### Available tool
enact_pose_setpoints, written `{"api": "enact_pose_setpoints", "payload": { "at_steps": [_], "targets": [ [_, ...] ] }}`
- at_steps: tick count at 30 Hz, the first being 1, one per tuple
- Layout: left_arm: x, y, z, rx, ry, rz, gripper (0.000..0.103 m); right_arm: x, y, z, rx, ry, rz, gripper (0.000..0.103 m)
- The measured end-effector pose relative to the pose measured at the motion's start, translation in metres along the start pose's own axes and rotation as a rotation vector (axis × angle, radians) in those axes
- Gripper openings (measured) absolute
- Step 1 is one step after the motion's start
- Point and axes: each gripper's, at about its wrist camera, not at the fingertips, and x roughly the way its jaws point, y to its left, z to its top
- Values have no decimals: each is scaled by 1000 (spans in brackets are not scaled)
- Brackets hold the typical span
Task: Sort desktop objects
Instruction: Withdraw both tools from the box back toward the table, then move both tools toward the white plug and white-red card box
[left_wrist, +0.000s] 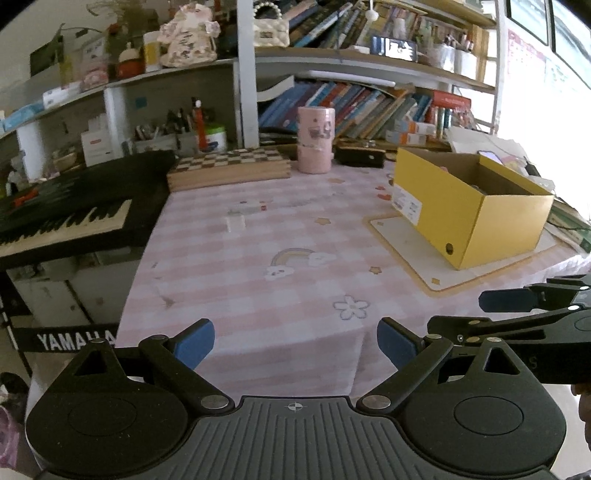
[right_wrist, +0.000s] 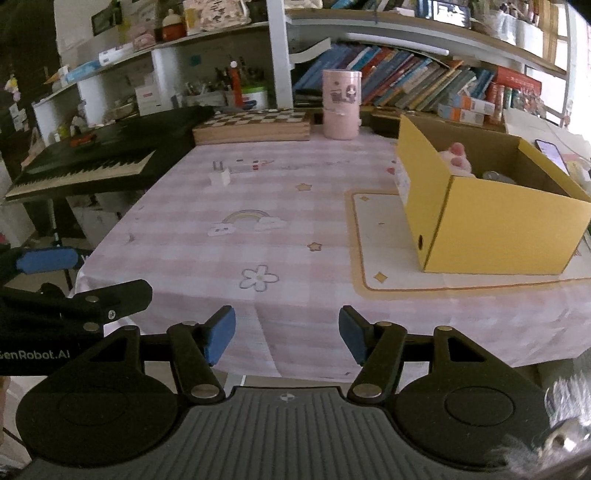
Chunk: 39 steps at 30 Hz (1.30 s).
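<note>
A small white plug adapter stands on the pink checked tablecloth at its far left; it shows blurred in the left wrist view. An open yellow cardboard box sits on a white mat to the right, with a pink soft toy and a grey item inside. My right gripper hovers over the table's near edge, open, nothing between its blue pads. Just to its left my left gripper is open too, with nothing between its pads. Each gripper shows at the edge of the other's view.
A pink cylinder and a wooden chessboard box stand at the table's back edge. A black keyboard stands off the left side. Shelves of books and stationery rise behind. A phone lies beyond the box.
</note>
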Motion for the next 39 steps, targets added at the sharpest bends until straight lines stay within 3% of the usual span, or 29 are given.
{"api": "enact_pose_setpoints", "payload": {
  "at_steps": [25,39],
  "targets": [
    [5,33,9,-29,-43,5,97,8,29,21,-33,-33,-18,62],
    [33,44,24,-41,-24,41,97,45,27,45,-52,-12,22,62]
  ]
}}
